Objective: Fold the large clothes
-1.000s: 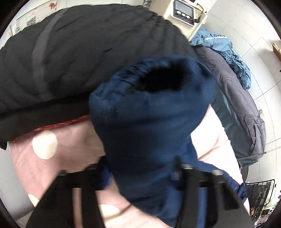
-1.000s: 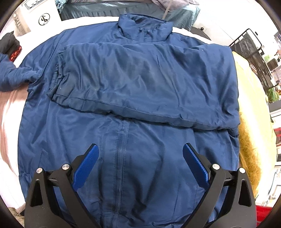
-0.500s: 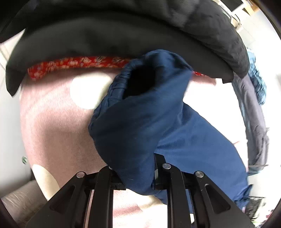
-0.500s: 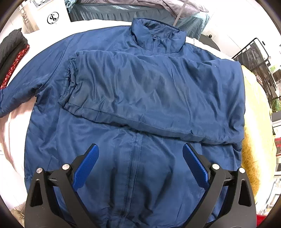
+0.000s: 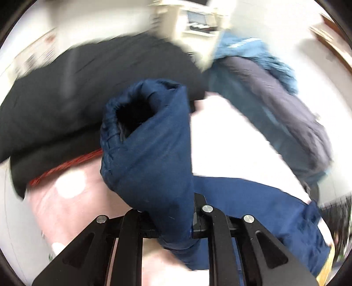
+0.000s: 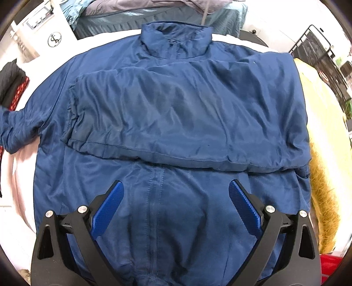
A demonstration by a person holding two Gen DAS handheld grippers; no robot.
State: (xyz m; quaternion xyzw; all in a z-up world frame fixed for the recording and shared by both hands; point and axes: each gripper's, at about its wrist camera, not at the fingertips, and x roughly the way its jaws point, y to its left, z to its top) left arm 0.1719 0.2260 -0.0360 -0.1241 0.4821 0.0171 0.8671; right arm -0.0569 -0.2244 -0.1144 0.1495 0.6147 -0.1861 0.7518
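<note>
Since half a second ago the left wrist view has swung upward: the black quilted garment [image 5: 72, 92] that filled the top of the frame now sits across the upper left, badly blurred, and a pale box-like appliance [image 5: 193, 19] has come back into sight at the top centre. The left hand-held gripper [image 5: 171, 220] has its black fingers drawn close together on the padded navy-blue sleeve [image 5: 149, 140], whose open cuff points up in the middle of the frame, and the sleeve's cloth trails off toward the lower right. Under it lies a pink cloth with white dots [image 5: 72, 193], with a strip of red patterned fabric [image 5: 66, 165] at the black garment's lower edge. A heap of grey and light-blue bedding [image 5: 275, 92] fills the upper right.

In the right wrist view the large navy-blue zip jacket [image 6: 167, 209] lies flat across the whole middle of the frame, collar at the top centre, its other sleeve [image 6: 187, 118] folded crosswise over the chest. The sleeve held by the left gripper runs off the left edge of this view. The right hand-held gripper [image 6: 176, 209] hangs over the jacket's lower front with its blue-padded fingers [image 6: 107, 209] spread wide and nothing between them. A mustard-yellow fuzzy cloth [image 6: 323, 176] lies along the jacket's right side.
</note>
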